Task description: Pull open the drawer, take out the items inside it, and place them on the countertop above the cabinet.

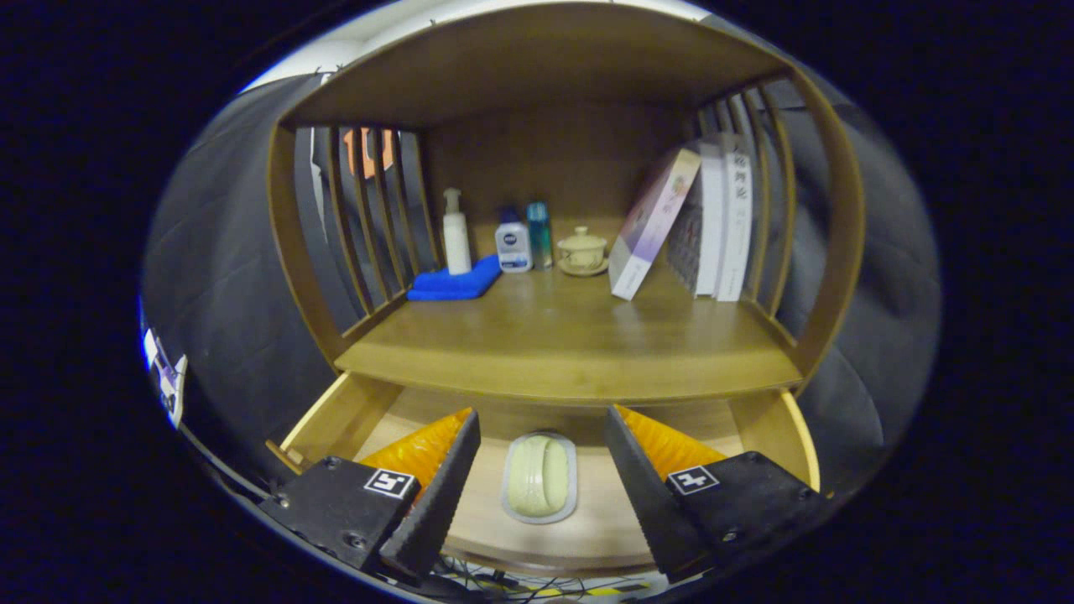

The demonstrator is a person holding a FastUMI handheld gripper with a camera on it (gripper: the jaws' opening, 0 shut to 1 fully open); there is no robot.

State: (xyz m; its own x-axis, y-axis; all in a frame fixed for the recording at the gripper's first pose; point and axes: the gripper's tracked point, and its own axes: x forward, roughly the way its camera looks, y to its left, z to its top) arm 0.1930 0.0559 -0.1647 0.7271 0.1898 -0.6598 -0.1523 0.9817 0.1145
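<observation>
Item: soap dish [540,477], pale, lying flat on the floor of the open drawer [336,415], directly at twelve o'clock between my gripper [541,449] fingers. I held the fingers spread wide, touching nothing, presumably to straddle it. Countertop [562,344] lay beyond; bottles, cup, books at its rear.

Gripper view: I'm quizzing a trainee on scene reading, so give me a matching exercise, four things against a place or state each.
Things:
1. pale green oval soap in its grey dish
2. folded blue cloth
3. white pump bottle
4. gripper

Places or states:
A. stands on the cloth
B. open, fingers apart over the drawer
C. lies in the open wooden drawer, between the fingers
D. lies on the countertop beside the left slats

Pairs: 1-C, 2-D, 3-A, 4-B
</observation>
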